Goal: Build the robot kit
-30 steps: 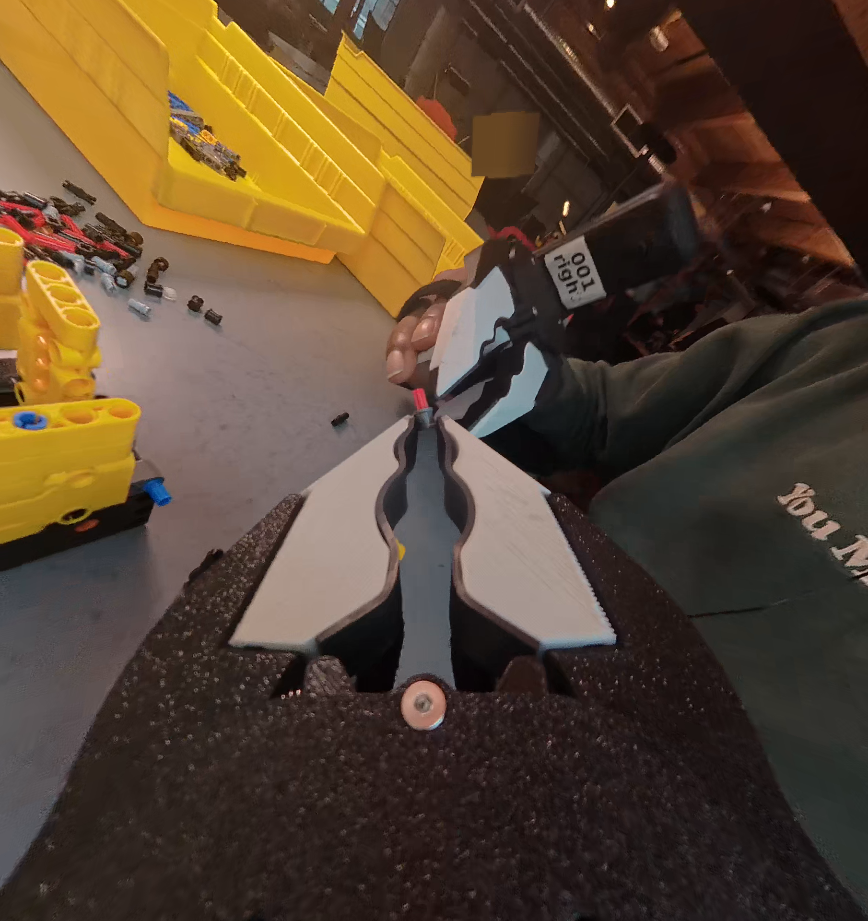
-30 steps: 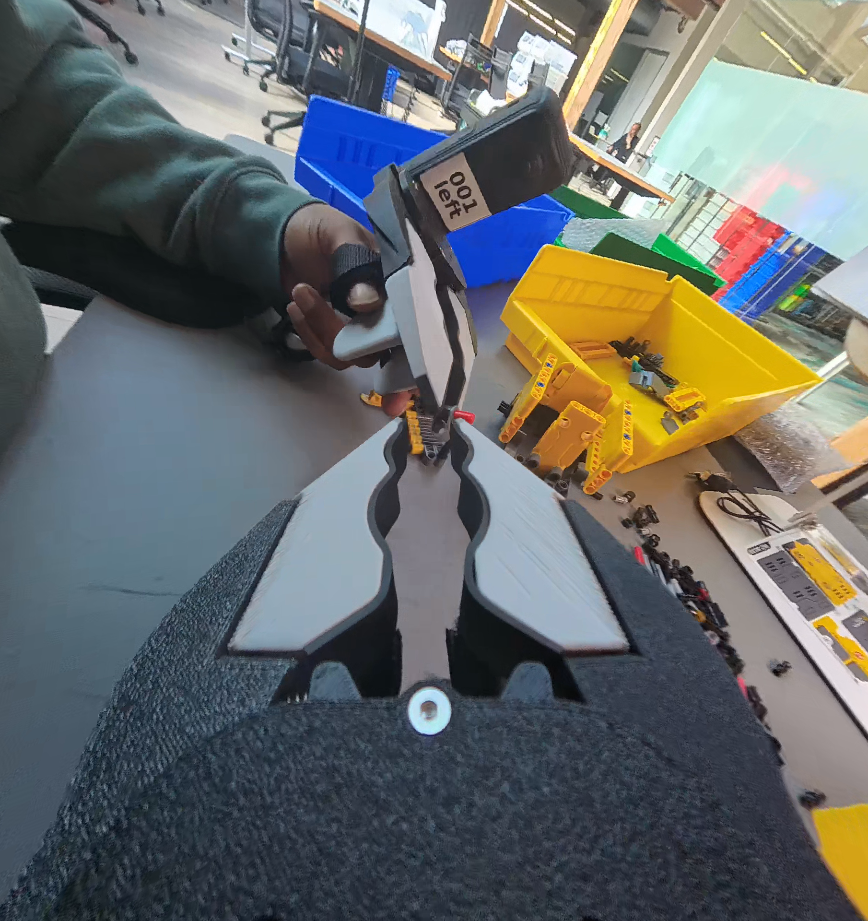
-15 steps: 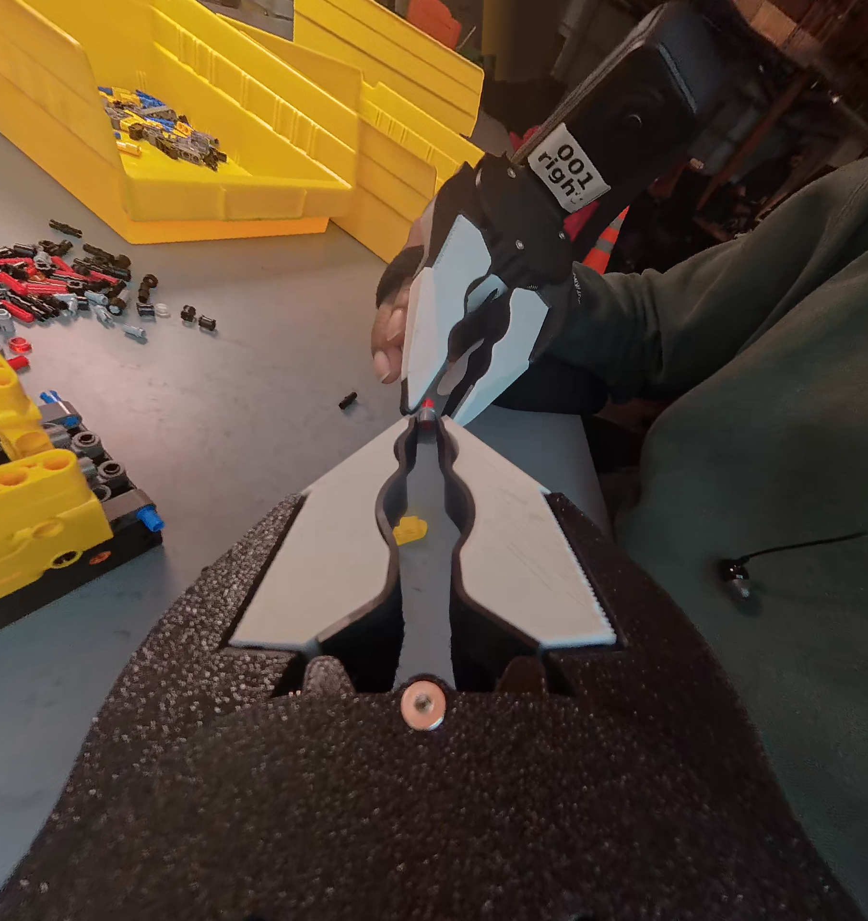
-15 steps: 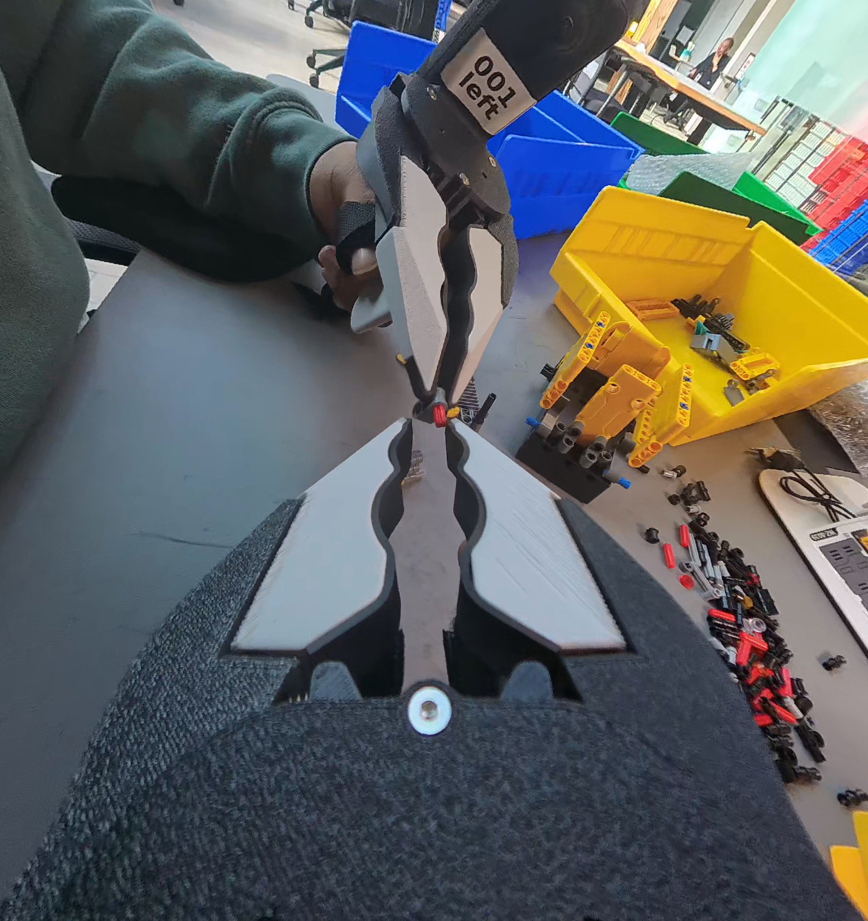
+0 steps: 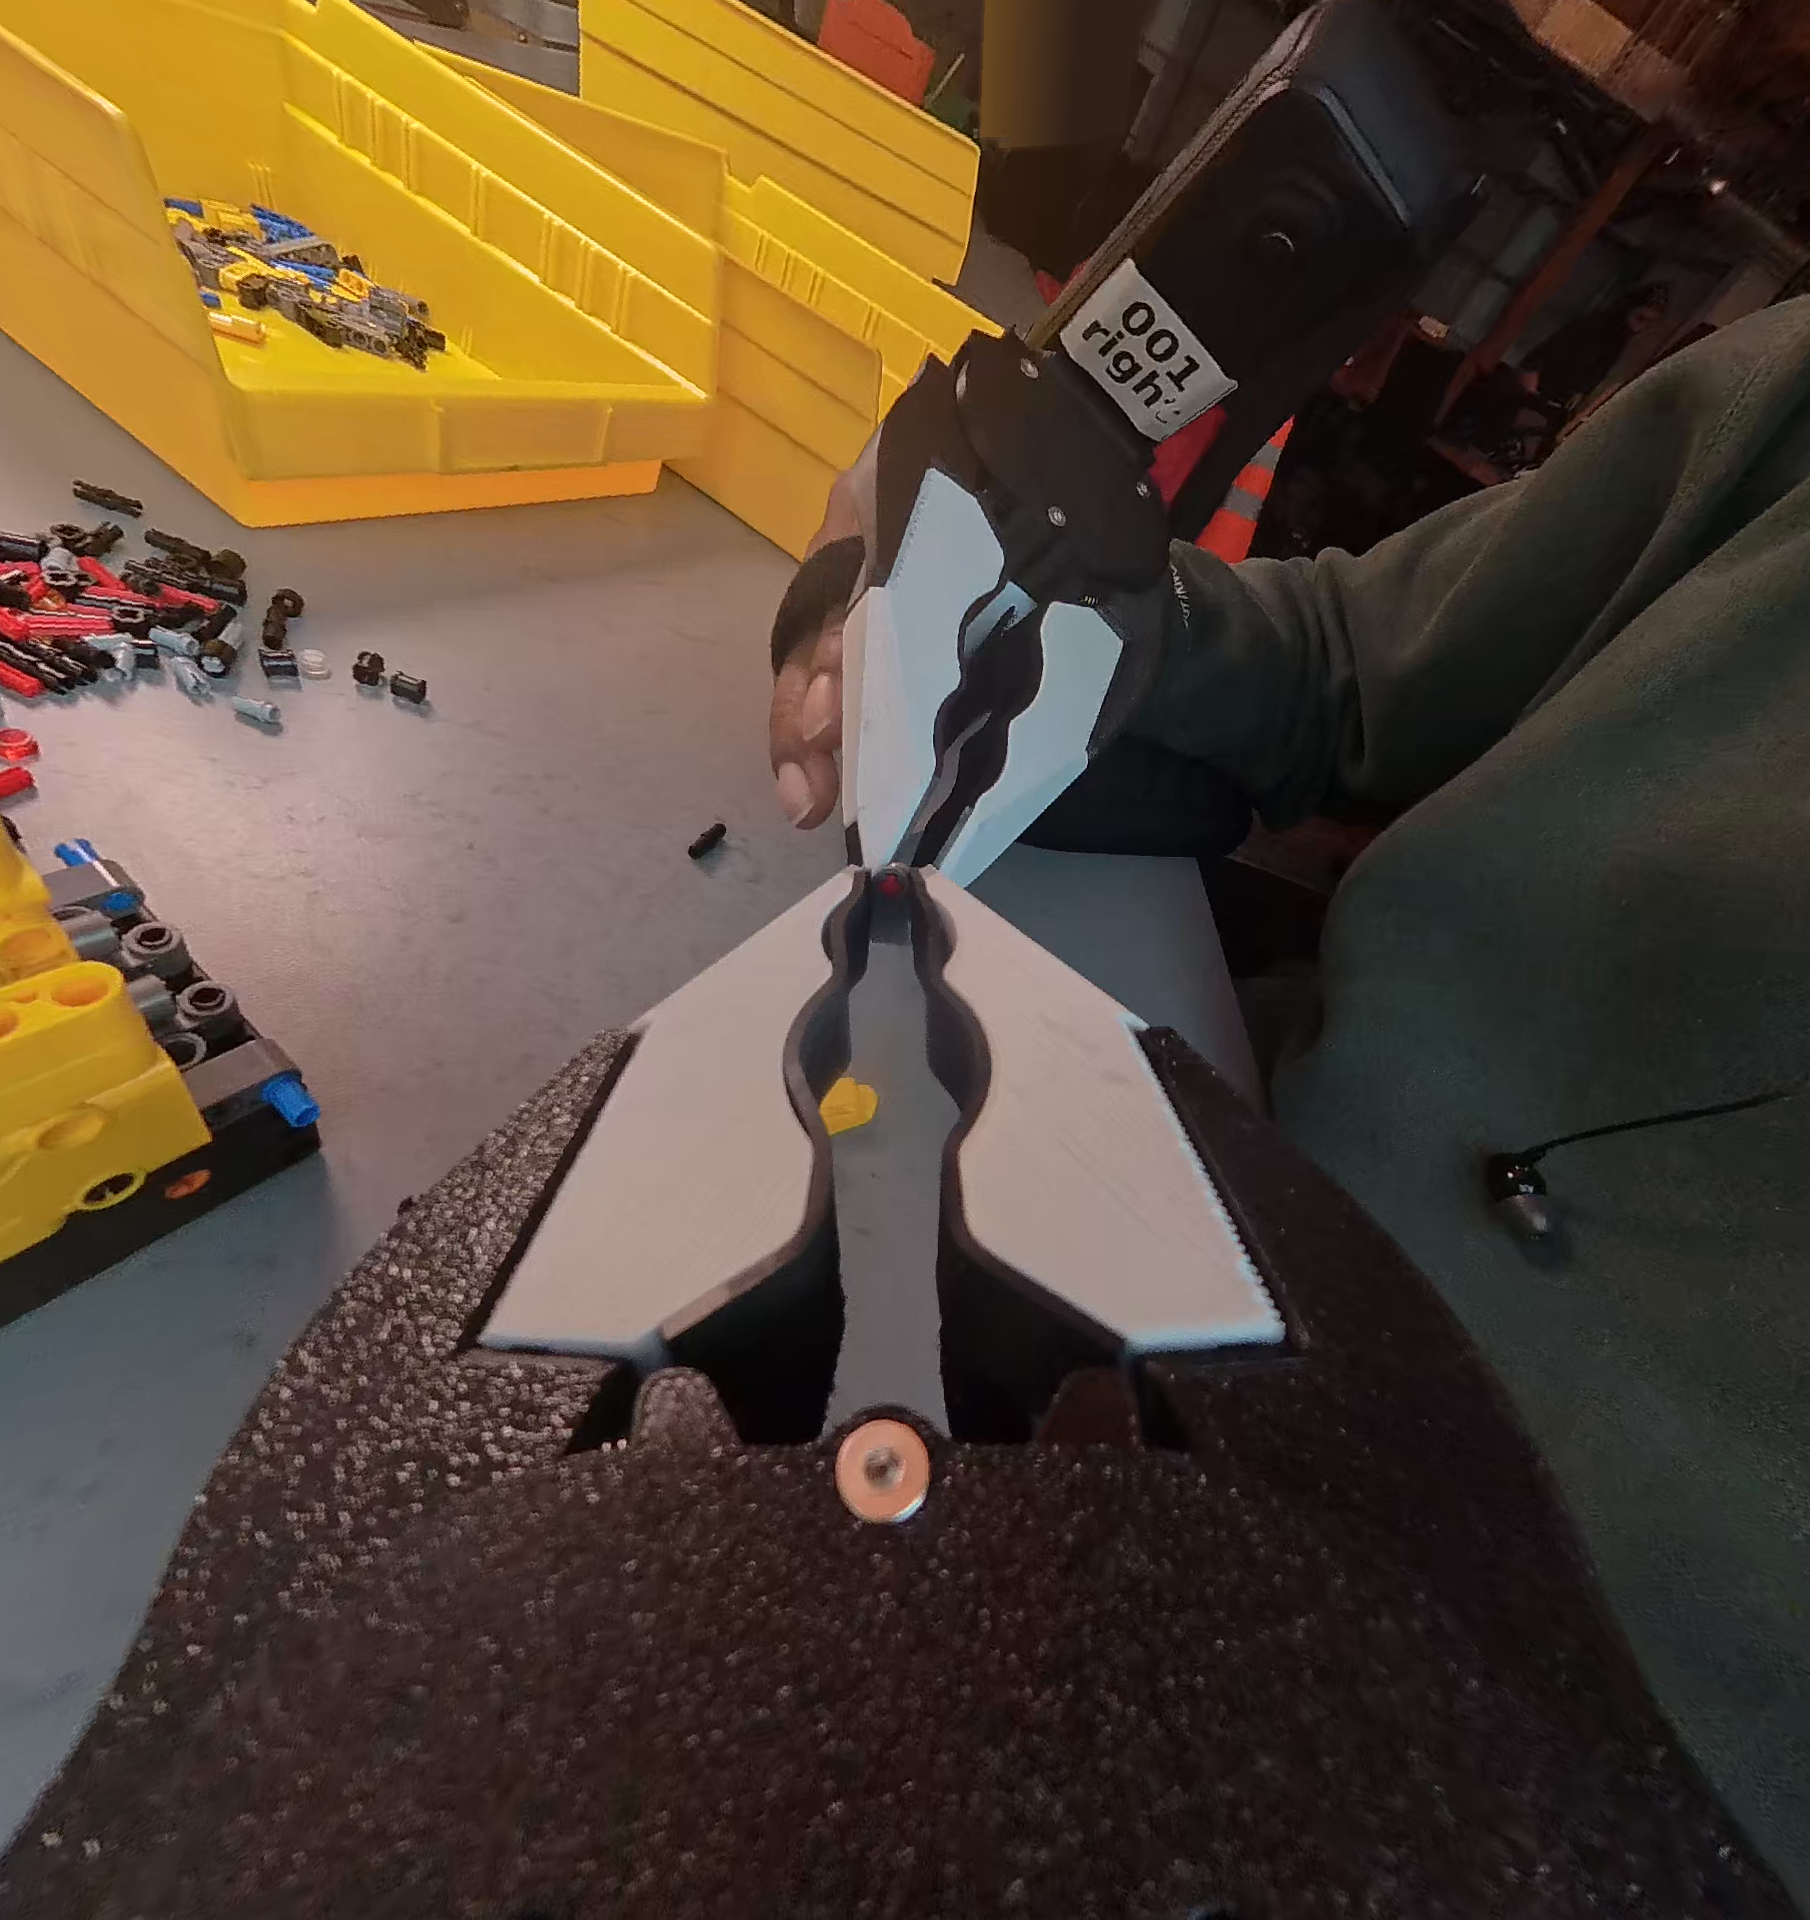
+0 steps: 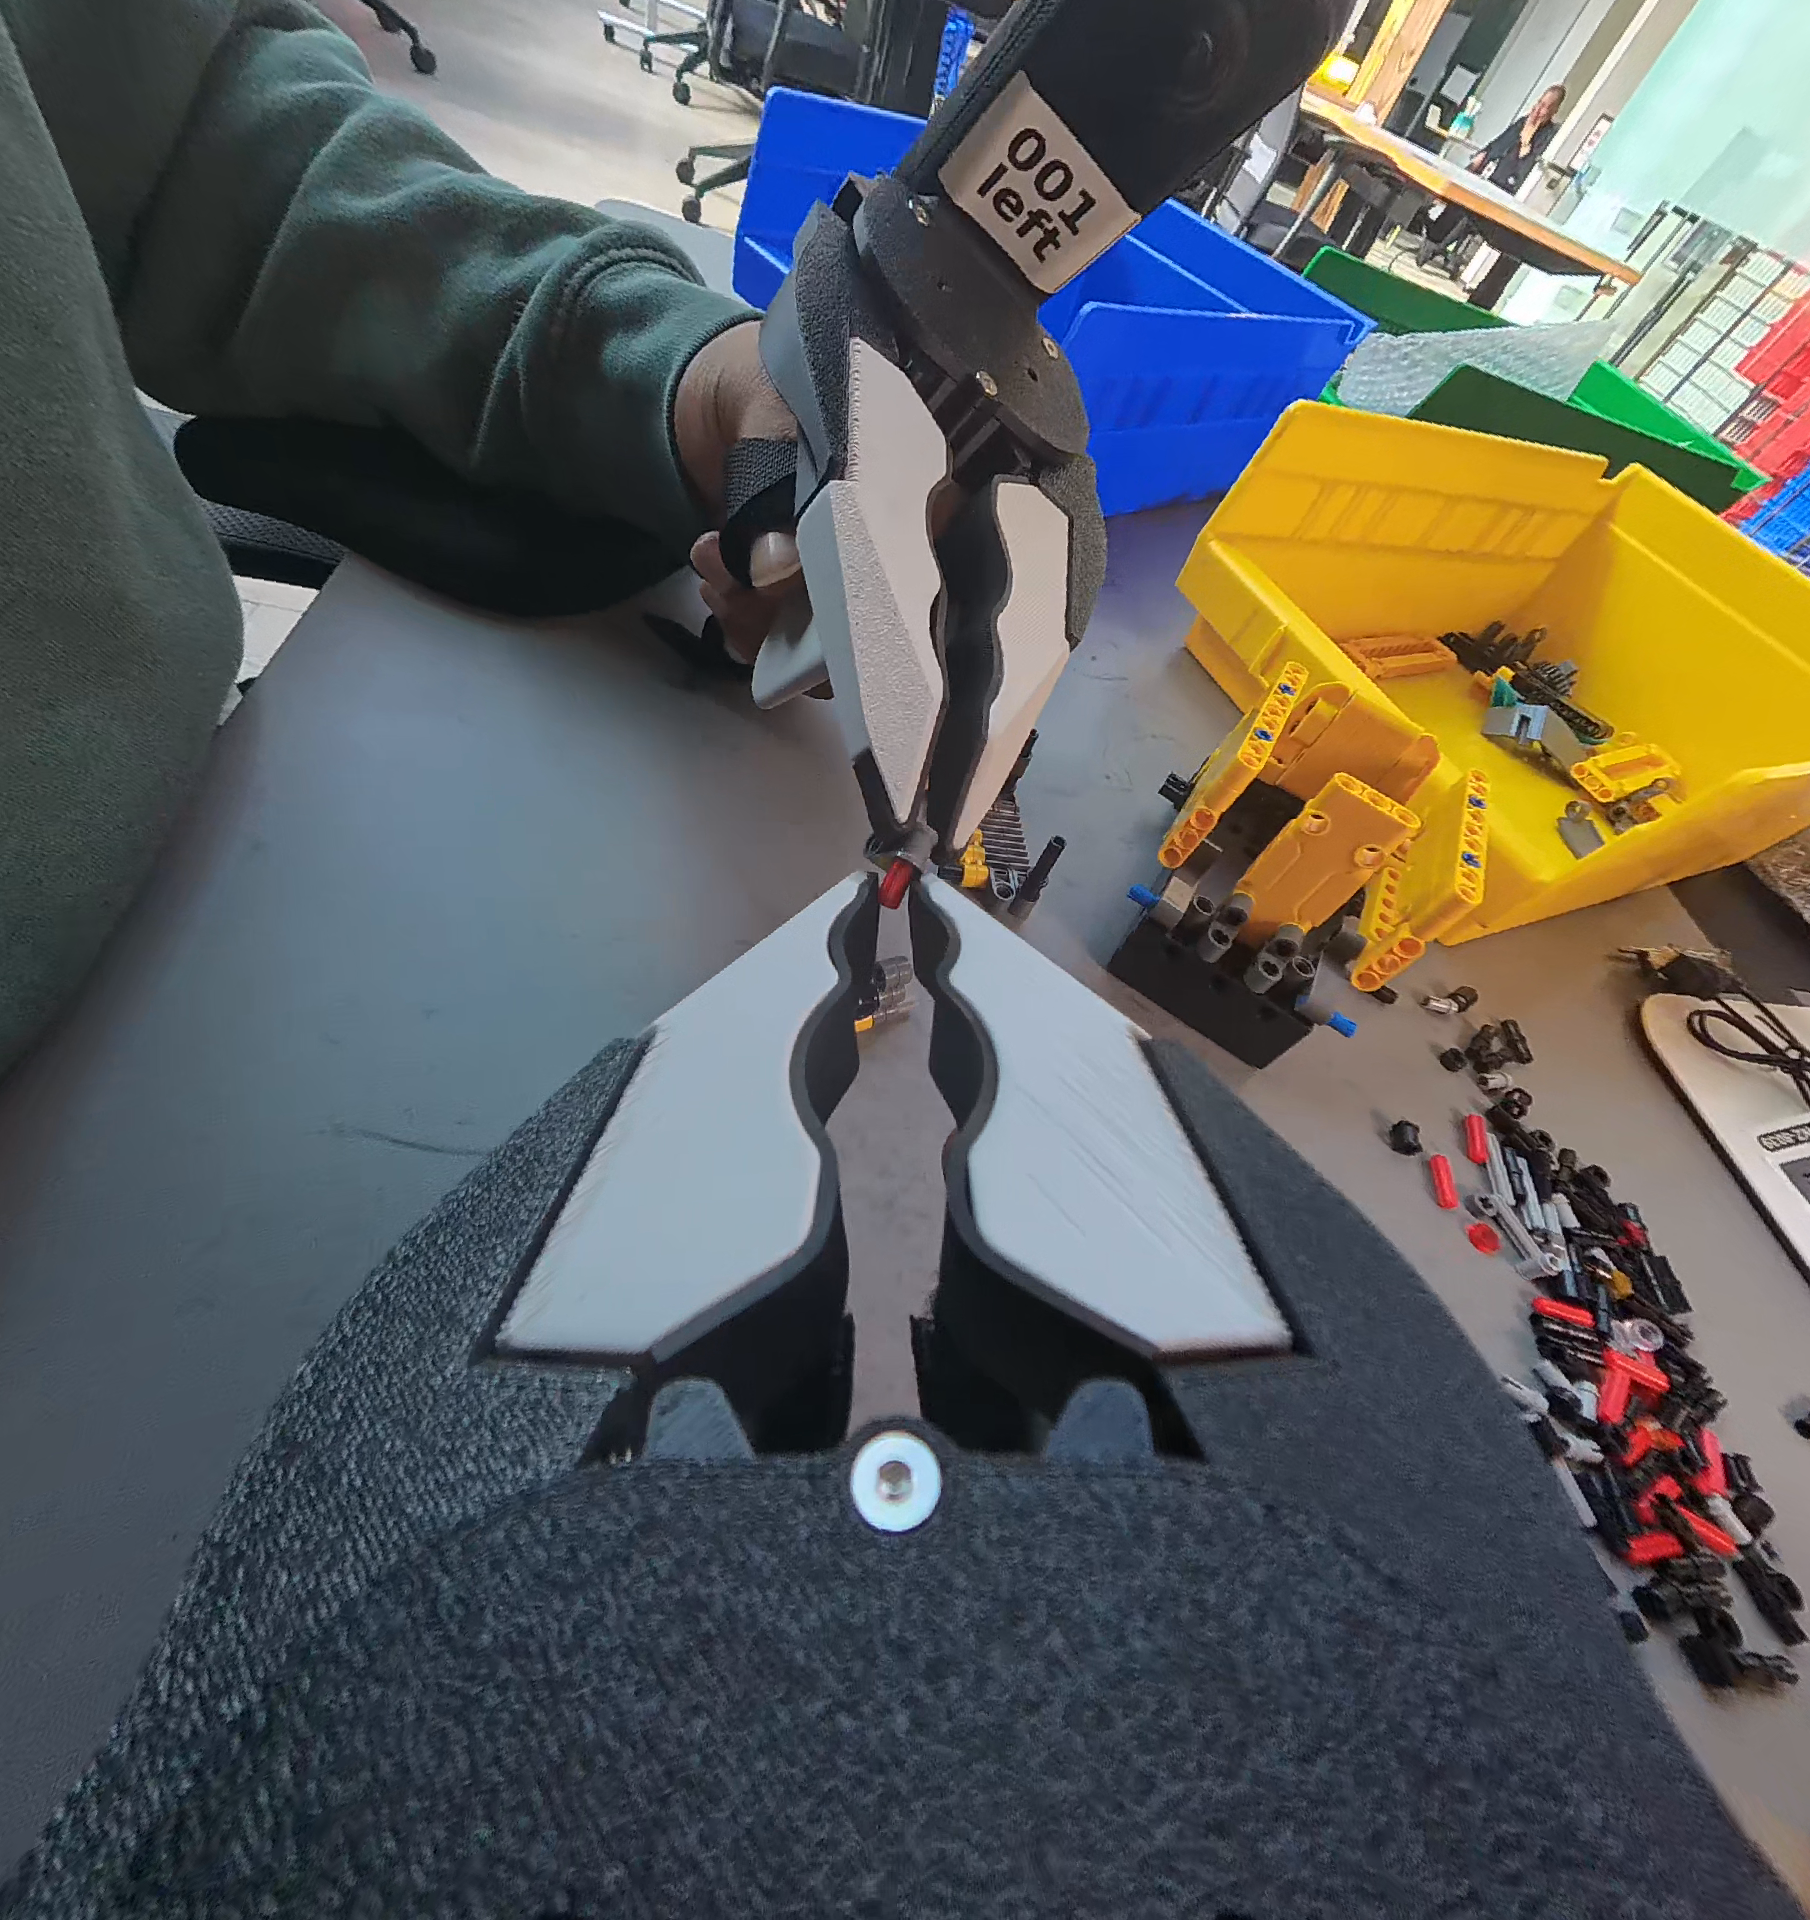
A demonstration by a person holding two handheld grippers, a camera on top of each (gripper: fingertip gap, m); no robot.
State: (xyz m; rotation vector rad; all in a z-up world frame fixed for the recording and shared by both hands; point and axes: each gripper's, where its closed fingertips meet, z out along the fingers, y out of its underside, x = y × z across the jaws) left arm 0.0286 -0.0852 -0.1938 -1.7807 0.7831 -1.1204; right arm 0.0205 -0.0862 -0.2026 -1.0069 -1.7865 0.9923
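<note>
both grippers rose off the grey table [image 6: 381, 831], left gripper [image 5: 888, 883] and right gripper [image 6: 893, 883] pinching one red pin [image 6: 892, 885].

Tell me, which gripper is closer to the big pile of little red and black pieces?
Right. The right gripper has the pile just off to its side, while the left gripper reaches in from the other side, tips meeting at a small red pin.
</note>
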